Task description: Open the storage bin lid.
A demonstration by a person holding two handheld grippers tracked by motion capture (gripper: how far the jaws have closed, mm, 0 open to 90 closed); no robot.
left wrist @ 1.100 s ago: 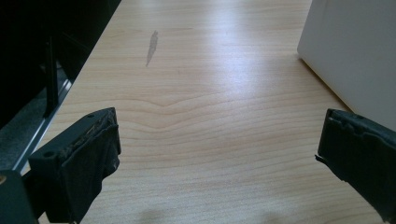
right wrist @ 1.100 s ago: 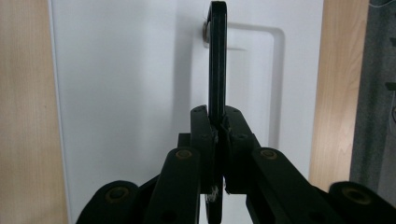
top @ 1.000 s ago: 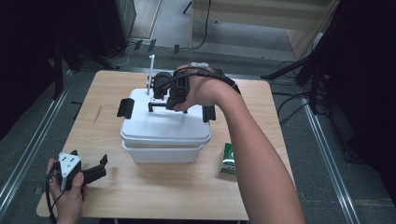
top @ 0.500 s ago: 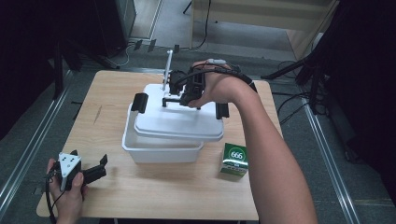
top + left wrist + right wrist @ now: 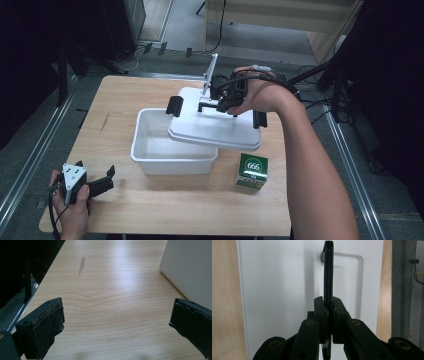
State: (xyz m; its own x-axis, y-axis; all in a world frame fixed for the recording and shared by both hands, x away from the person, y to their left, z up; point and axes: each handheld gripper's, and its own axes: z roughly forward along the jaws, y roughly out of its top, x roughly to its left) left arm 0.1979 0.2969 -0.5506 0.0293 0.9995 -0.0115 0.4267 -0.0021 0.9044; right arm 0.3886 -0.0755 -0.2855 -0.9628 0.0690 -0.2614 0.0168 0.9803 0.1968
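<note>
A white lid (image 5: 215, 131) with black clips at both ends hangs tilted over the right part of an open white bin (image 5: 172, 162). My right gripper (image 5: 220, 102) is above the lid, shut on its upright black handle (image 5: 328, 272). In the right gripper view the right gripper (image 5: 328, 307) has its pads pressed on the handle, with the lid's white top (image 5: 282, 290) behind. My left gripper (image 5: 107, 177) rests open at the table's front left corner. The left gripper (image 5: 117, 315) has bare wood between its jaws and the bin's wall (image 5: 190, 267) at the right.
A green box (image 5: 251, 170) marked 666 stands on the wooden table (image 5: 125, 95) just right of the bin's front corner, below the lid's edge. A dark streak (image 5: 81, 263) marks the wood at the left. Grey floor and metal rails surround the table.
The right gripper has carried the lid up off the bin and to the right, uncovering the bin's inside and the green box. The left gripper has stayed still.
</note>
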